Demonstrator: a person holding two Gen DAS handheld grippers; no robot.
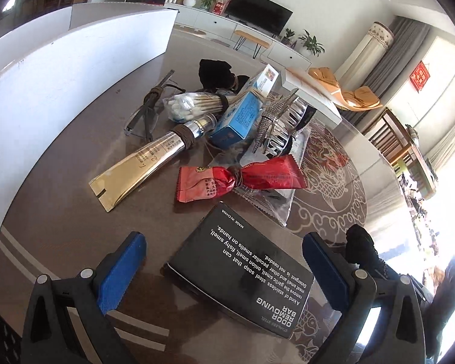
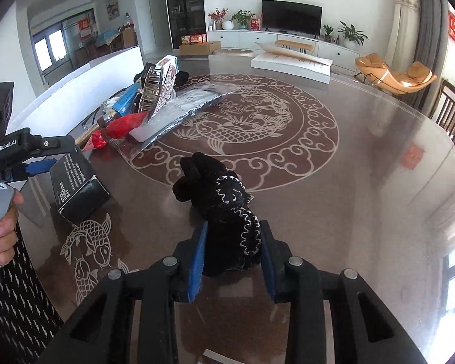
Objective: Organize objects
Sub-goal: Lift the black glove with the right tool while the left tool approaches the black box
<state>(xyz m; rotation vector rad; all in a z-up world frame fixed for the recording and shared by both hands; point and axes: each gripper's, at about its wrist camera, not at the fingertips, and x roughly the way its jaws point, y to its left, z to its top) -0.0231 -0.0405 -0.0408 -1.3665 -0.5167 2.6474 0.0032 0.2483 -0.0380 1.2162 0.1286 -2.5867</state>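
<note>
A black box [image 1: 242, 268] printed "ODOR REMOVING BAR" lies on the round table between the fingers of my left gripper [image 1: 224, 267], which is open around it without touching; the box also shows in the right wrist view [image 2: 75, 188]. My right gripper [image 2: 232, 257] is shut on a black velvet scrunchie with silver stitching [image 2: 224, 209], held just above the table; it shows in the left wrist view [image 1: 361, 245]. Behind the box lies a pile: a red snack packet [image 1: 239, 179], a gold tube [image 1: 145, 160], cotton swabs [image 1: 194, 106], a blue box [image 1: 242, 112], a rhinestone hair claw [image 1: 276, 124].
The brown glass table [image 2: 348, 182] has a carved fish medallion at its middle. A white board [image 1: 60, 69] stands along the left edge. A white flat box [image 2: 291, 63] lies at the far side. A clear plastic bag [image 2: 179, 112] lies under the pile. Chairs stand at right.
</note>
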